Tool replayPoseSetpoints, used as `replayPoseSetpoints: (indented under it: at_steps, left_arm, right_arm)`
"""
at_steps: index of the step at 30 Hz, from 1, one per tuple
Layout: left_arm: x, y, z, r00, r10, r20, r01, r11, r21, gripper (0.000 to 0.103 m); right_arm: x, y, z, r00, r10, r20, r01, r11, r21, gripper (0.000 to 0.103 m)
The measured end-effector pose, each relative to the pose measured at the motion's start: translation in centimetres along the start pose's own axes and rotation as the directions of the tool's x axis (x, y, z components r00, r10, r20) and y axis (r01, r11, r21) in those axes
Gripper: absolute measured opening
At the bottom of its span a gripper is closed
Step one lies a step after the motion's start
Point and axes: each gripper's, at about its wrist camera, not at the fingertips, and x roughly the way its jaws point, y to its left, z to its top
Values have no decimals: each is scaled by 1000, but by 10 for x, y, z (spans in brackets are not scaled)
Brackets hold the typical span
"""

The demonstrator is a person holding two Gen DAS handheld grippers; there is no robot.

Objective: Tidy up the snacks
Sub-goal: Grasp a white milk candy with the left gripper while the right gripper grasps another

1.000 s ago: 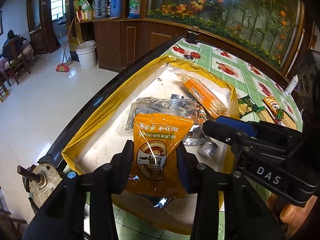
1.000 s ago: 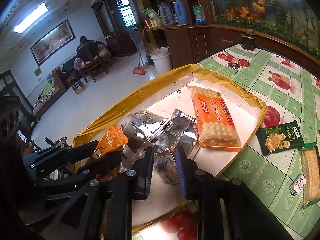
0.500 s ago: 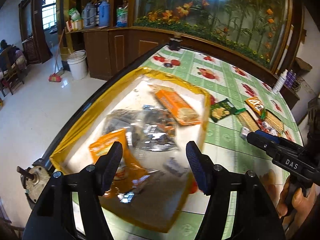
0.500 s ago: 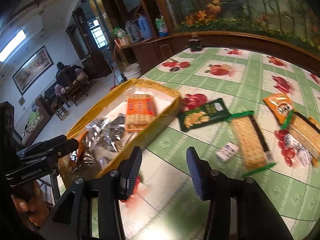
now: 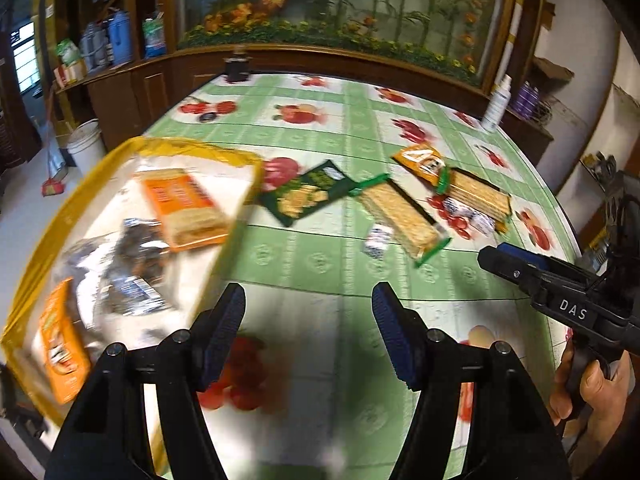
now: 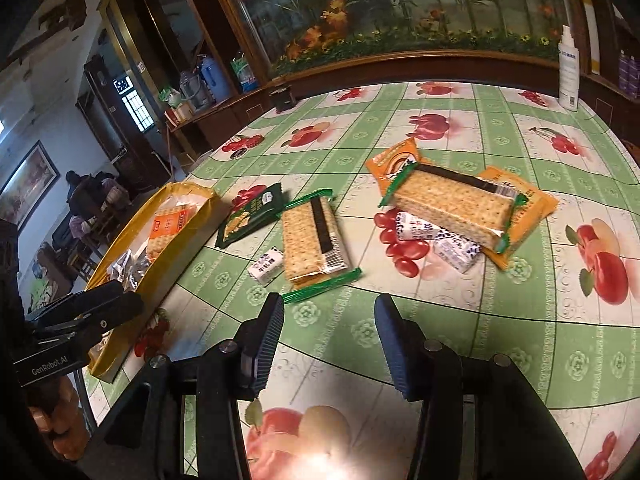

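Several snacks lie loose on the tabletop (image 6: 500, 320): a cracker pack (image 6: 312, 236), a dark green packet (image 6: 250, 216), a small white candy (image 6: 266, 266). We log others inside the yellow tray (image 6: 176, 256). Left gripper (image 5: 306, 334) and right gripper (image 6: 328, 338) hover, jaws spread, holding nothing.

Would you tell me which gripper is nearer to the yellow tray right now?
Left. The left gripper hangs open just past the yellow tray, by its near corner. The right gripper, also open, is farther along the table, near the loose cracker pack.
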Motion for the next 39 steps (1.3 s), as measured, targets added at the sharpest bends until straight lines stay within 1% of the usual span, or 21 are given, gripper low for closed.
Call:
replayPoseSetpoints:
  at_steps: [6,8,10,12,16,21,23,26,27,28,29,31,35,39]
  left_arm:
    - [45,-34,12,998,-12,-57,17,996,93,65]
    - [58,-38,14,996,-8,-84,17,995,103,65]
    - [66,-39,16,995,-10,-96,21,994,106,65]
    - [71,-40,18,995,-8,-96,18,994,107,65]
    - [83,-42,22,993,-27,-111,40,993,112,65]
    - [88,-39,29,995,-49,-84,58,992,111,65]
    - [91,-37,31,996,-42,-76,51,992,113,64]
    - [94,-37,35,997,-43,-67,51,992,120,54]
    - [95,-38,36,997,-42,-62,50,991,125,43]
    - [95,-39,36,998,-37,-59,44,990,133,34]
    - [95,-40,36,998,-34,-57,42,989,140,25]
    - [94,-41,34,997,-51,-56,58,988,142,17]
    - [87,-41,29,993,-97,-68,105,986,127,16]
    - [72,-40,19,993,-102,-60,109,987,118,16]
  right_arm:
    - [-8,-27,0,999,-47,11,46,999,15,50]
    - [-7,-38,2,998,-62,6,62,998,29,50]
    - [-4,-49,5,997,-80,2,80,996,41,50]
    - [0,-57,8,996,-92,-2,92,995,48,50]
    - [15,-67,15,993,-113,-24,114,993,39,50]
    - [34,-67,26,992,-118,-34,118,993,-2,50]
    - [41,-66,31,991,-129,-38,129,991,-22,50]
    - [50,-64,36,989,-142,-40,140,989,-51,49]
    - [52,-62,37,987,-152,-44,149,987,-63,47]
    - [53,-60,37,986,-160,-47,157,985,-75,40]
    - [54,-59,37,985,-165,-52,160,984,-84,36]
    - [52,-57,35,986,-159,-57,154,984,-90,35]
    - [42,-56,27,988,-146,-52,142,987,-73,35]
    - [20,-52,18,992,-120,-21,119,992,-45,34]
